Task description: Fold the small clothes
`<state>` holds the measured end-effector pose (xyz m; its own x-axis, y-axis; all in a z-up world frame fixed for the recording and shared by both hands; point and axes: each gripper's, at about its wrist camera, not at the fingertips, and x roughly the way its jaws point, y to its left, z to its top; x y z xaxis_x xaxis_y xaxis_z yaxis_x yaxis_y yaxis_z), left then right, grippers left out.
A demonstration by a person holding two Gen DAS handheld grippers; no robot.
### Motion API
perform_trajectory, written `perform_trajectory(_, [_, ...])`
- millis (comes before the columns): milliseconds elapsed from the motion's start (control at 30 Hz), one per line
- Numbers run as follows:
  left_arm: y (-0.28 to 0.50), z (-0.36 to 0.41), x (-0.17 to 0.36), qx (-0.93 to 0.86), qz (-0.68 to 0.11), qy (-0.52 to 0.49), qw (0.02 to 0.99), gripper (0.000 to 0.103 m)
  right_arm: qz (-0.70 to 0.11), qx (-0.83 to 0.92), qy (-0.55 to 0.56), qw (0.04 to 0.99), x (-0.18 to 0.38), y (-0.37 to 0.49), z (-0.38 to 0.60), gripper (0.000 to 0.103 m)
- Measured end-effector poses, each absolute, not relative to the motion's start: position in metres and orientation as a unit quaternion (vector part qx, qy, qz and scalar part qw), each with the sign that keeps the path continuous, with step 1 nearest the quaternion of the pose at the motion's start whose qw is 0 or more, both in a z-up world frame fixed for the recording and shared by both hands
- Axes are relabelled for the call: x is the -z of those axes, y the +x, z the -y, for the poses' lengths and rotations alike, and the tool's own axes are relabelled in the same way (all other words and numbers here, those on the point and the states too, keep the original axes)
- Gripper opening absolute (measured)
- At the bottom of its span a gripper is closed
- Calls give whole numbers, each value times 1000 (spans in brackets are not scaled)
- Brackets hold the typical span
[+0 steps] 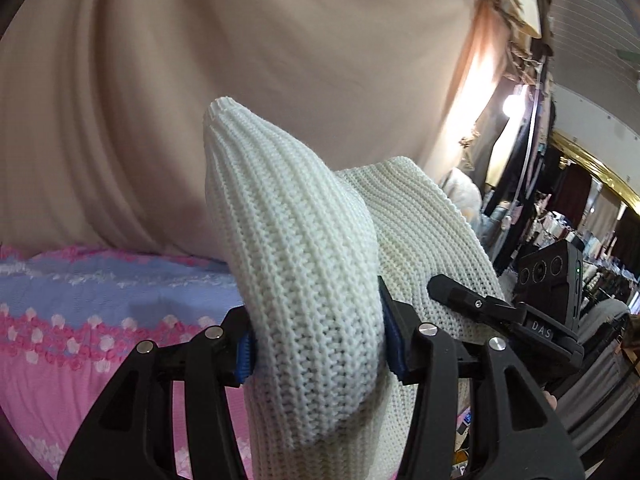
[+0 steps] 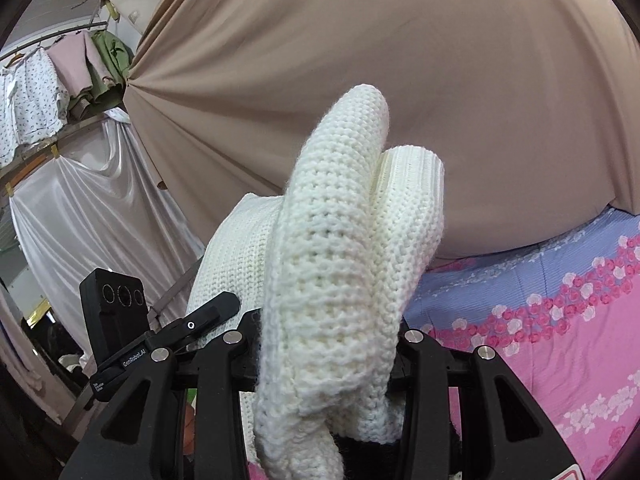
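Observation:
A cream-white chunky knit garment (image 1: 308,280) is held up in the air between both grippers. My left gripper (image 1: 316,344) is shut on a thick bunched fold of it, blue pads pressed on either side. The right gripper shows beyond it in the left wrist view (image 1: 480,304), against the knit. In the right wrist view my right gripper (image 2: 326,344) is shut on a doubled roll of the same knit (image 2: 340,260), which stands up between the fingers. The left gripper shows there at the left (image 2: 200,320), touching the knit.
A bed with a pink and blue flowered cover (image 1: 80,320) lies below, also in the right wrist view (image 2: 560,320). A beige curtain (image 1: 240,60) hangs behind. Hanging clothes (image 2: 60,80) and white drapes (image 2: 88,208) are at the left; shop racks (image 1: 580,220) at the right.

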<state>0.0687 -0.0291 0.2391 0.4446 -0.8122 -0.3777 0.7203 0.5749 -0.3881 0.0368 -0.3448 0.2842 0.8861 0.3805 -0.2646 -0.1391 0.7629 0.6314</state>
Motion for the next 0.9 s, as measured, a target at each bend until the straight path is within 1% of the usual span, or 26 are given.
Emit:
perform_trajectory(133, [96, 18, -197, 434, -308, -87, 842, 49, -232, -140, 307, 912, -249, 67, 327, 39])
perform_trajectory(233, [127, 17, -140, 413, -352, -82, 836, 51, -276, -128, 310, 901, -201, 95, 322, 40])
perform_trajectory(267, [135, 16, -118, 404, -366, -86, 834, 53, -297, -125, 315, 893, -175, 108, 320, 41])
perform_trajectory(333, [151, 13, -50, 368, -407, -100, 830, 58, -325, -113, 318, 883, -134, 124, 320, 46])
perform_trajectory(400, [160, 3, 11, 312, -453, -117, 827, 59, -371, -73, 327, 866, -69, 139, 323, 51])
perform_trajectory(467, [161, -12, 64, 262, -496, -138, 816, 58, -420, -12, 343, 840, -13, 143, 333, 51])
perform_trajectory(500, [157, -19, 78, 245, -509, -140, 813, 58, -448, 22, 342, 826, 14, 140, 338, 51])
perform_trajectory(567, [142, -36, 82, 244, -507, -161, 811, 58, -473, 41, 353, 807, 38, 125, 343, 51])
perform_trajectory(600, [134, -43, 77, 249, -503, -169, 811, 61, -472, 33, 366, 801, 42, 115, 344, 51])
perform_trajectory(633, [128, -47, 72, 253, -499, -172, 811, 69, -466, 22, 379, 799, 41, 100, 344, 51])
perform_trajectory(667, [119, -51, 66, 257, -494, -176, 812, 75, -462, 13, 383, 800, 37, 88, 343, 59])
perform_trajectory(700, [109, -54, 62, 254, -489, -175, 816, 85, -459, 9, 383, 802, 34, 79, 341, 63])
perform_trajectory(733, [104, -55, 62, 248, -489, -172, 818, 87, -452, 8, 384, 805, 32, 70, 339, 72])
perform_trajectory(767, [100, -54, 68, 243, -497, -170, 816, 87, -448, 3, 385, 807, 33, 62, 335, 75])
perform_trajectory(867, [104, -47, 94, 213, -533, -167, 801, 86, -474, -20, 391, 789, 45, 68, 319, 75])
perform_trajectory(900, [105, -46, 105, 206, -548, -173, 792, 83, -486, -23, 386, 784, 53, 74, 313, 75])
